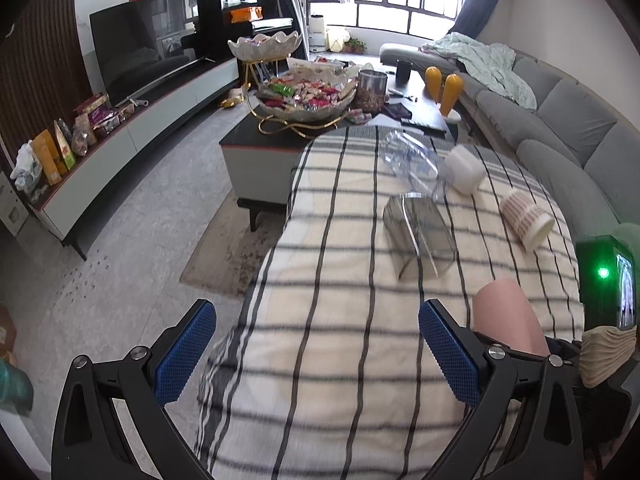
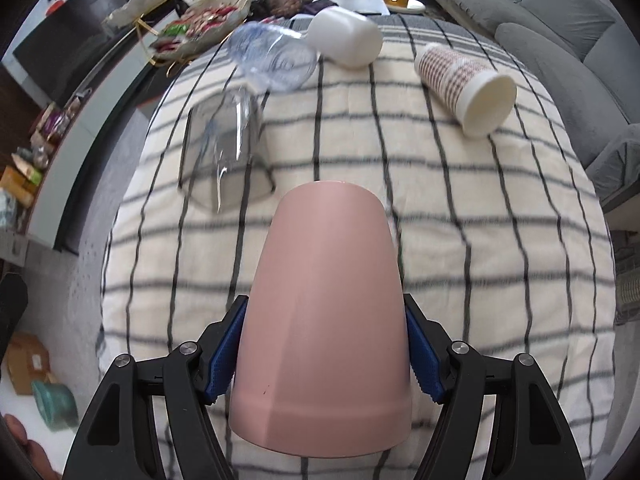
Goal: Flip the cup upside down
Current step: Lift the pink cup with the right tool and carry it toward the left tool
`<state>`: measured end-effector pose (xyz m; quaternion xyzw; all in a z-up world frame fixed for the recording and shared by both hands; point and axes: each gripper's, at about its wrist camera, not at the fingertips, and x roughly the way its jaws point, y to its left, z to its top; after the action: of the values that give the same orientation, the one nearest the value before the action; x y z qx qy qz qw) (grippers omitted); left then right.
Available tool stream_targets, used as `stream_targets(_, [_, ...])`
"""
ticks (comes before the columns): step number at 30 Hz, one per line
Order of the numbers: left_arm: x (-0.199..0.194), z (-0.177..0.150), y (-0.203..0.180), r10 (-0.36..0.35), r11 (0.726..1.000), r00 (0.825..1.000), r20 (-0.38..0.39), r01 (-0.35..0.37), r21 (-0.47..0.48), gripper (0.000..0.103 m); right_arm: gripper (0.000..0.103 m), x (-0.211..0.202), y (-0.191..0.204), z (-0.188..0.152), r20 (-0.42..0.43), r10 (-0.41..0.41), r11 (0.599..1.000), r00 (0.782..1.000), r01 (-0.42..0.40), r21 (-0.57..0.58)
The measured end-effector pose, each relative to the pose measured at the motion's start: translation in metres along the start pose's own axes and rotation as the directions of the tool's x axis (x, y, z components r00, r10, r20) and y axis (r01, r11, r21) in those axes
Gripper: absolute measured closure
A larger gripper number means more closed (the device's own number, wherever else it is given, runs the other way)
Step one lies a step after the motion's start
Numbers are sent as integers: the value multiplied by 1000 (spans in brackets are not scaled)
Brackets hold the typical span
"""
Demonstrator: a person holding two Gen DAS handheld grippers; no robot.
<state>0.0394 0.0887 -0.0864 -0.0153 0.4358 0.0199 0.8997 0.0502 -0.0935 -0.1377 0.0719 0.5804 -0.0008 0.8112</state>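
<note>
Pink and smooth, the cup (image 2: pixel 324 312) sits clamped between the blue pads (image 2: pixel 224 354) of the right tool (image 2: pixel 322 354), held above the checked cloth (image 2: pixel 460 220) on the tabletop. Its wide end points toward the camera; whether that end is the rim is hard to tell. The left tool (image 1: pixel 318 354) hangs open and empty. Rotating slowly, then lowering squarely onto bare cloth, should keep it clear of the steel cup (image 2: pixel 224 152) nearby.

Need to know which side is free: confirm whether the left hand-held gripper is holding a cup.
No, the left hand-held gripper is open over the checked cloth, nothing between its blue pads.
</note>
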Motion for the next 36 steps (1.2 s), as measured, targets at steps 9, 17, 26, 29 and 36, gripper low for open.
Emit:
stream_targets(9, [-2,-27,8,-8,1000,999,-50,8,-15,0,31,9,4,-36,-60,-7,1000,998,6,-18])
stream_targets(17, [-4,-31,4,-11,1000,999,-51,11,-7,0,28,13,2,-38,-79,-12,999,997,10,-34])
stream_targets(26, [-16,-21,-2,-53,999,995,-83,52,-3,0,16,-15,0,-38,-45,31,999,999,-32,-29])
stream_targets(29, [-19,-12,-13,-71,997,989,-128,74,16,0,15,-36,-13,-32,-12,58,998,998,-58,9])
stream_targets(36, [-13,2,-66,-118,982,961,-252,151,116,0,9,-100,-74,-20,140,-23,990,990,3,139])
